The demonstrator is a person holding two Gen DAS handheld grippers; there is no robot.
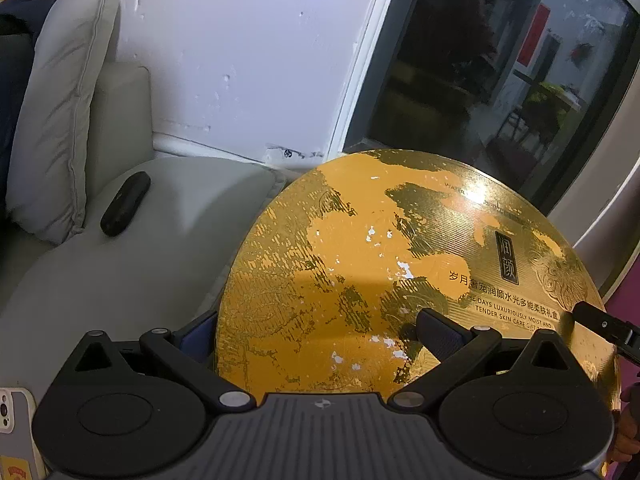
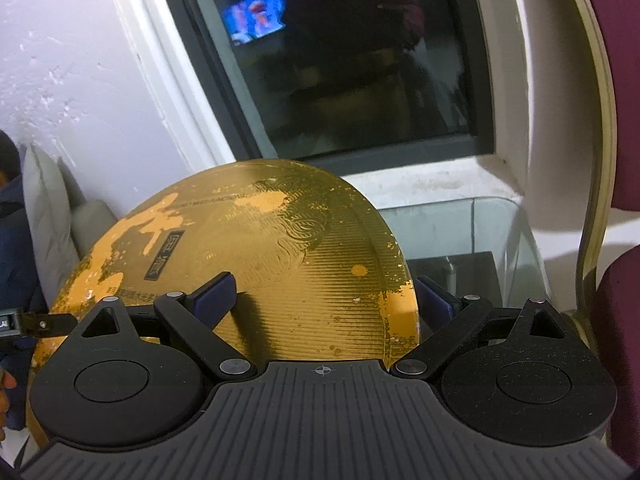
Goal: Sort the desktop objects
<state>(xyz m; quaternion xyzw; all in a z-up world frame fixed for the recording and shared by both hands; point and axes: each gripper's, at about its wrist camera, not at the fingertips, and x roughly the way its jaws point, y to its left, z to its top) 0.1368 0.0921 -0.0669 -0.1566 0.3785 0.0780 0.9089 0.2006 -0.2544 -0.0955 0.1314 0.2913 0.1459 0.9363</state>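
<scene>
Between my two grippers hangs the round gold box lid (image 1: 360,264) — a wide, flat disc with worn gilt and a black label, tilted up on edge, not lying on any surface I can see. My left gripper (image 1: 320,332) straddles its left rim: one blue pad sits behind the edge at the left, the other presses on the printed face, so the fingers are closed across the rim and gripping it. My right gripper (image 2: 332,296) does the same on the opposite rim, one pad on the ribbed face and one just past the edge. Each camera catches the other gripper's finger at the far side of the disc, which is why I judge the hold to be shared. Two pinches on opposite edges make sense for something this broad and thin; one pinch alone would let it swing or twist.

Beyond the lid, in the right view, a glass table (image 2: 480,232) stands under the window. In the left view a dark remote (image 1: 125,204) lies on the pale sofa seat (image 1: 168,208), beside a cushion (image 1: 60,112). Whether the disc is coming off a surface or heading to one, I cannot tell — it is simply carried, clear of both.
</scene>
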